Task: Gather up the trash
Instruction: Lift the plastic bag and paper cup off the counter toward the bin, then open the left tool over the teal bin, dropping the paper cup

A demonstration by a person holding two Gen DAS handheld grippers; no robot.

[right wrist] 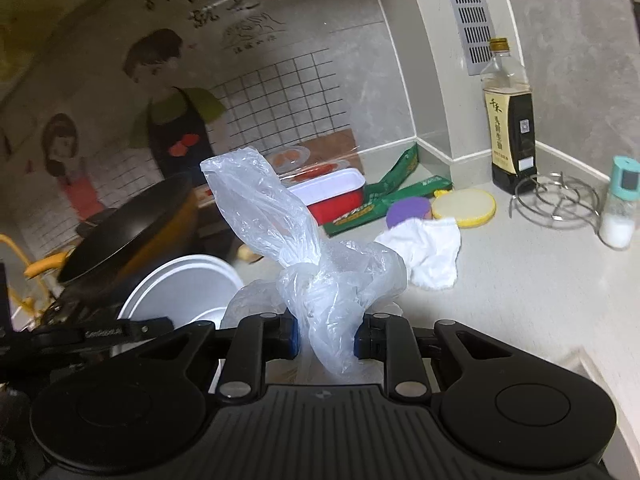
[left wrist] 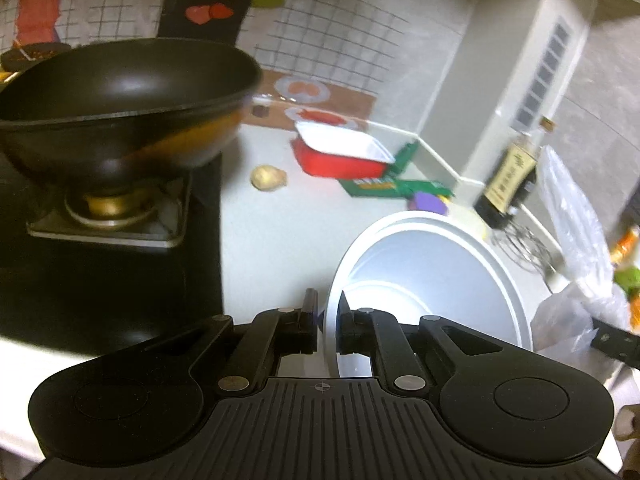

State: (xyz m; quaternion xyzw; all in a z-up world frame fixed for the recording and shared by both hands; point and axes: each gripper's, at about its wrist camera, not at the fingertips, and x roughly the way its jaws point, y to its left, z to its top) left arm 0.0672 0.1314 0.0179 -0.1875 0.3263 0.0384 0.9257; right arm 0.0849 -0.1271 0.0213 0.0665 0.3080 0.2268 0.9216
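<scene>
A white disposable bowl [left wrist: 432, 280] hangs tilted above the counter, with my left gripper [left wrist: 327, 304] shut on its rim; one finger is inside the bowl and one outside. In the right wrist view the same bowl [right wrist: 180, 292] shows at lower left. My right gripper [right wrist: 326, 336] is shut on a clear plastic bag [right wrist: 320, 280], gripping just below its knot; the loose handles stick up above the pads. From the left wrist view the bag [left wrist: 572, 216] hangs at the far right. Green wrappers [right wrist: 384, 196] lie in the counter's corner.
A black wok [left wrist: 120, 92] sits on the stove burner at left. On the counter are a red and white box [left wrist: 340, 156], a beige lump [left wrist: 269, 178], a white cloth [right wrist: 428, 252], a yellow disc [right wrist: 464, 204], a sauce bottle [right wrist: 512, 120], a wire trivet [right wrist: 556, 200] and a shaker [right wrist: 620, 204].
</scene>
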